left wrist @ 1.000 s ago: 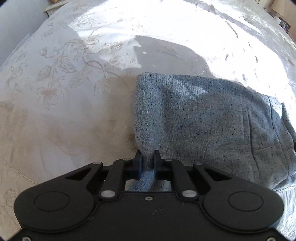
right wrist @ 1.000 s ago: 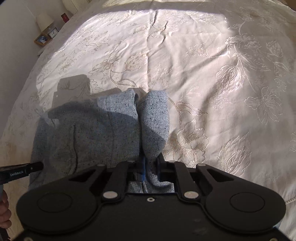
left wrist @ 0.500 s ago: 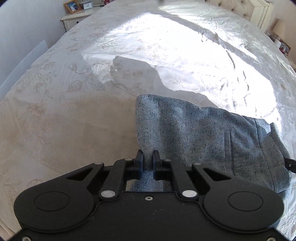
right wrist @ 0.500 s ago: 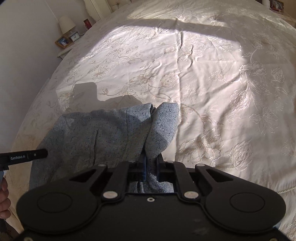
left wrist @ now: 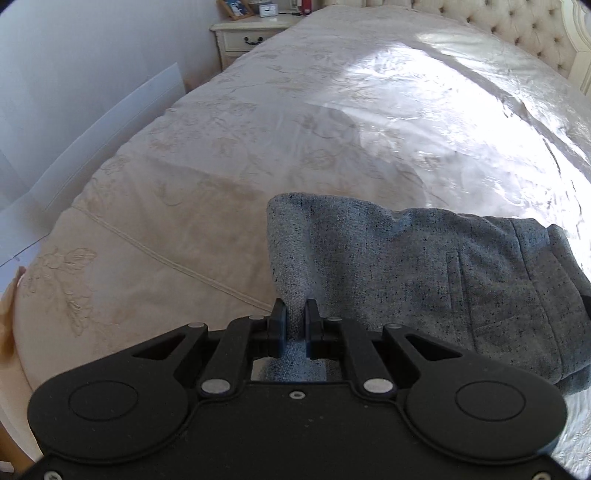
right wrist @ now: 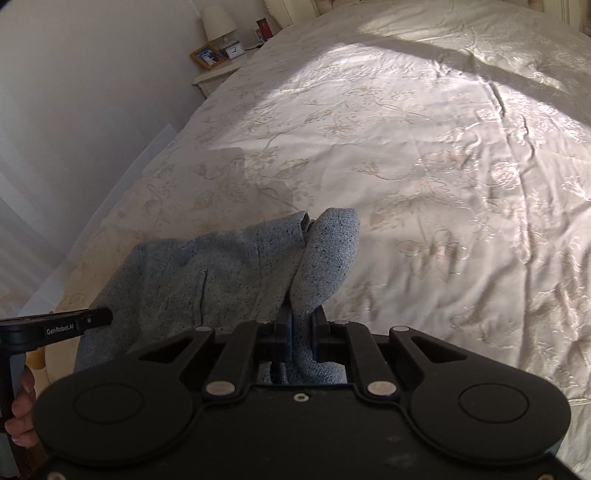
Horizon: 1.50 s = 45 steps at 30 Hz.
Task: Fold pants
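The grey-blue speckled pants (left wrist: 424, 273) hang stretched between my two grippers above the cream bed. My left gripper (left wrist: 295, 319) is shut on one corner of the cloth. My right gripper (right wrist: 301, 325) is shut on the other corner of the pants (right wrist: 207, 280), where the cloth bunches into a fold. A welt pocket shows on the upper face. The left gripper's body (right wrist: 55, 326) and the hand that holds it show at the left edge of the right wrist view. The lower part of the pants is hidden under the gripper bodies.
The bed has an embroidered cream bedspread (left wrist: 258, 147), partly in bright sunlight. A nightstand (left wrist: 247, 37) with a photo frame and clock stands at the far left corner, next to a tufted headboard (left wrist: 517, 33). A lamp (right wrist: 218, 22) stands there too. A white wall runs along the bed's left side.
Both grippers have risen and pulled back toward the foot of the bed with the pants in them. More of the bed, nightstand and headboard is in view now.
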### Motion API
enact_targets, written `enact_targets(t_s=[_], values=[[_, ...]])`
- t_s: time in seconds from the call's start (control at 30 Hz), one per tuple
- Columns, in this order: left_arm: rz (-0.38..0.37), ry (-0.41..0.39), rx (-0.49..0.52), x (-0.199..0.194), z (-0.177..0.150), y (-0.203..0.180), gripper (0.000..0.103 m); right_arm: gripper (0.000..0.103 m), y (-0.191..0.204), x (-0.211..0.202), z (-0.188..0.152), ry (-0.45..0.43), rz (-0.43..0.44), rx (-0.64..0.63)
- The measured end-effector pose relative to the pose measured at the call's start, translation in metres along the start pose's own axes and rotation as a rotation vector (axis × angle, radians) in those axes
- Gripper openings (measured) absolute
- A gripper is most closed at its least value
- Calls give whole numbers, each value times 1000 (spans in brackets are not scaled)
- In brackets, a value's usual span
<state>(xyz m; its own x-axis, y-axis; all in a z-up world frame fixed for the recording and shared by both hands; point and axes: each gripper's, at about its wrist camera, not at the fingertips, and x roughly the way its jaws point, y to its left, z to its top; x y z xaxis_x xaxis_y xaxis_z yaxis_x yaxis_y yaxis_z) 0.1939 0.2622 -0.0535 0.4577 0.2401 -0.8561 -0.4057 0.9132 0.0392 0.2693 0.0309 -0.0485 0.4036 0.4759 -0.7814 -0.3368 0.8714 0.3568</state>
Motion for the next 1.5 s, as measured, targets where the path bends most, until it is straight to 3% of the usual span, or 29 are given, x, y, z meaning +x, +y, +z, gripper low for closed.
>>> enact_targets(t_s=[0.1, 0.17, 0.27, 0.47, 0.83, 1.17, 1.5], values=[[20, 2, -7, 14, 5, 26, 13, 11, 34, 22, 4, -2, 3, -10], [49, 42, -2, 28, 6, 38, 22, 11, 51, 38, 4, 4, -17, -20], [114, 68, -19, 43, 5, 53, 24, 18, 69, 59, 1, 28, -133, -53], [93, 87, -32, 44, 1, 68, 24, 18, 80, 58, -5, 9, -159, -79], [35, 76, -82, 10, -14, 55, 24, 19, 82, 23, -17, -14, -128, -97], [66, 55, -85, -40, -51, 15, 24, 24, 82, -34, -49, -50, -81, -163], [73, 24, -50, -81, -91, -20, 25, 27, 64, -81, -81, -74, -58, -143]])
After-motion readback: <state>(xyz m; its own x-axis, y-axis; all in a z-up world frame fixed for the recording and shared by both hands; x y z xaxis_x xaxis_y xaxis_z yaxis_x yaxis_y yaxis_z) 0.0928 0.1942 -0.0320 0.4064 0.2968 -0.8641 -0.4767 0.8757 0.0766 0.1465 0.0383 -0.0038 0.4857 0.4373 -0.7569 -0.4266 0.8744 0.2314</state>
